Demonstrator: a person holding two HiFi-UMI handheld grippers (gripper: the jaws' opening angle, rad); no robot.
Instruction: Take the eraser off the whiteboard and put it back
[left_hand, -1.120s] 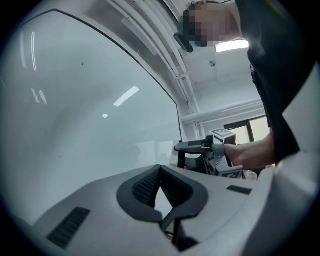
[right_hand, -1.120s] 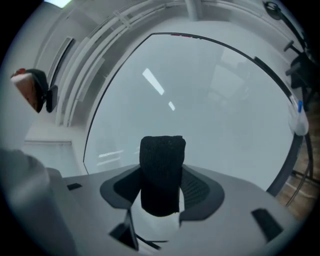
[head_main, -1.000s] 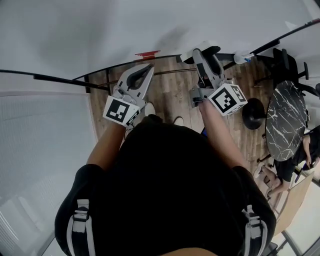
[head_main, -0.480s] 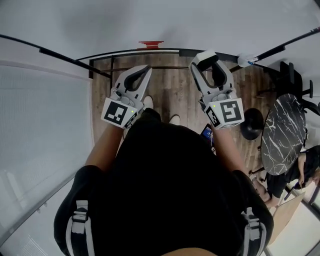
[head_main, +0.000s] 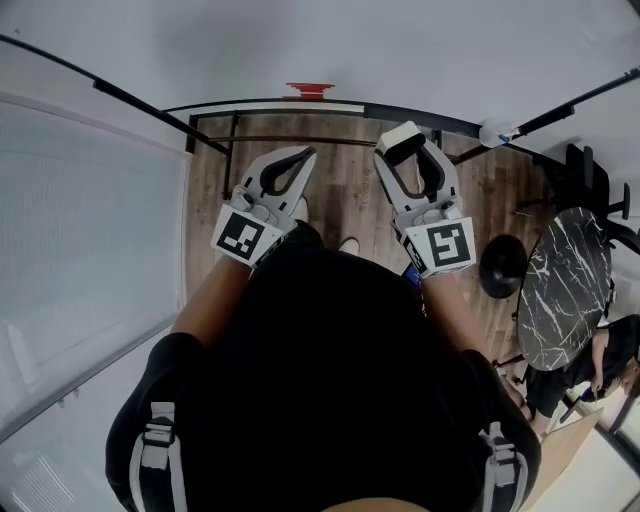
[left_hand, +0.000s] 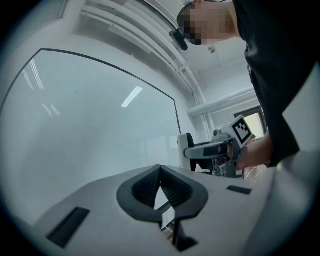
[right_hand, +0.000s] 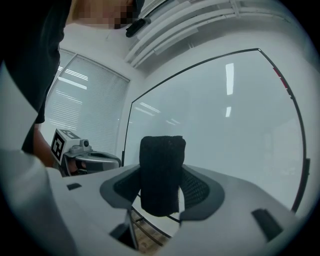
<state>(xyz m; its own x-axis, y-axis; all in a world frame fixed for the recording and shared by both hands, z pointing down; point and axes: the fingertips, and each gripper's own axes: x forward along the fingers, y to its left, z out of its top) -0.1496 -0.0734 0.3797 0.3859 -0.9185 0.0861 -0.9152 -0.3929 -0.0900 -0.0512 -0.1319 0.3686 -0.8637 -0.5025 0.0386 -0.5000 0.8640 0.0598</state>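
Note:
The eraser (right_hand: 161, 174), a block with black felt facing the camera, stands upright between the pads of my right gripper (right_hand: 161, 190), which is shut on it. In the head view the eraser (head_main: 400, 137) shows its white back at the tip of the right gripper (head_main: 409, 152), close to the whiteboard (head_main: 360, 45) and level with its lower edge. My left gripper (head_main: 303, 156) hangs beside it on the left, jaws closed tip to tip with nothing between them (left_hand: 160, 171). From the left gripper view the right gripper (left_hand: 212, 149) shows in profile before the glossy whiteboard (left_hand: 90, 125).
A red thing (head_main: 309, 90) lies on the black ledge (head_main: 300, 104) along the board's lower edge. Window blinds (head_main: 85, 230) fill the left. A dark marble table (head_main: 562, 285) and a black stool (head_main: 500, 266) stand on the wooden floor at the right.
My right gripper has rolled with the eraser held in it, so its marker cube now faces up. Both grippers have shifted sideways along the board.

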